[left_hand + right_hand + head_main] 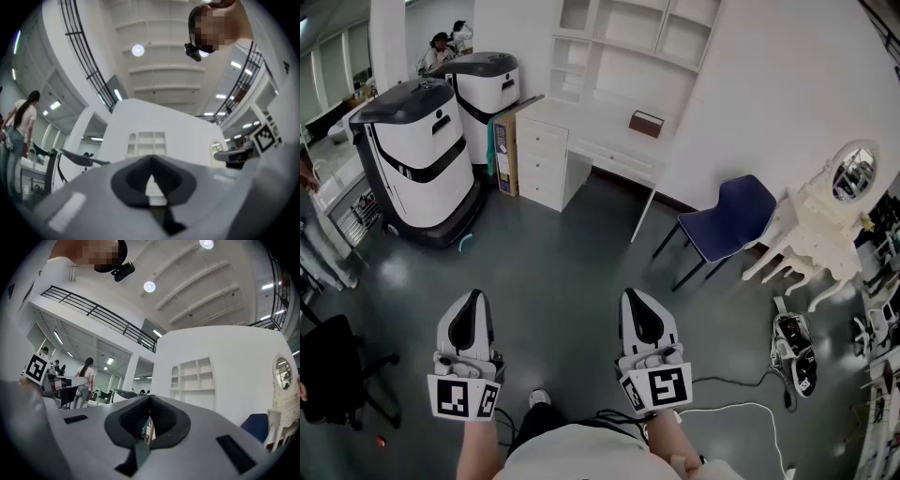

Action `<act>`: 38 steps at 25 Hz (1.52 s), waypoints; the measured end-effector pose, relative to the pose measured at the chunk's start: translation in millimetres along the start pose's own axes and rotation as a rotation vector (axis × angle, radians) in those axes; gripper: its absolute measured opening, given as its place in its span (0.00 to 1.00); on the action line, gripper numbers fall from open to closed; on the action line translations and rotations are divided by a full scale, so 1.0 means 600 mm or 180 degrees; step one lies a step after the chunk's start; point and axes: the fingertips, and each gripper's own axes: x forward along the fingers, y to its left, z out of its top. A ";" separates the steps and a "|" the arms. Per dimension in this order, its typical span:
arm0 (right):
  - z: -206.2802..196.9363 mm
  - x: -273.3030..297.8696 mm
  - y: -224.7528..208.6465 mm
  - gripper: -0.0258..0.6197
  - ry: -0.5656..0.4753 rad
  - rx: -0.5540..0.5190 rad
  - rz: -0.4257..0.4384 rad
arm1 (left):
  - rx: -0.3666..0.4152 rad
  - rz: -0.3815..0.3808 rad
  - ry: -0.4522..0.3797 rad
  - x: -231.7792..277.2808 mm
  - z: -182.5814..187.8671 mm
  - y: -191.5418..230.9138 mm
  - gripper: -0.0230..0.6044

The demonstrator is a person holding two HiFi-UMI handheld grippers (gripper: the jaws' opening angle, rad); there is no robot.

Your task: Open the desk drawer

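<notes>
L gripper (474, 296), R gripper (635, 296): both closed

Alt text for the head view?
The left tongs and right tongs, both shut and empty, hover over grey floor, well short of the white desk with closed drawers at the back wall; a blue chair stands right of it.

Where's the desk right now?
Head view, upper middle: the desk stands against the wall under the shelves, between the box on its left and the blue chair on its right.
</notes>
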 end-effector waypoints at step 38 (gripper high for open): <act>-0.053 0.248 0.024 0.04 -0.0003 -0.0009 -0.0147 | -0.0025 -0.0349 0.0008 0.183 -0.082 0.169 0.04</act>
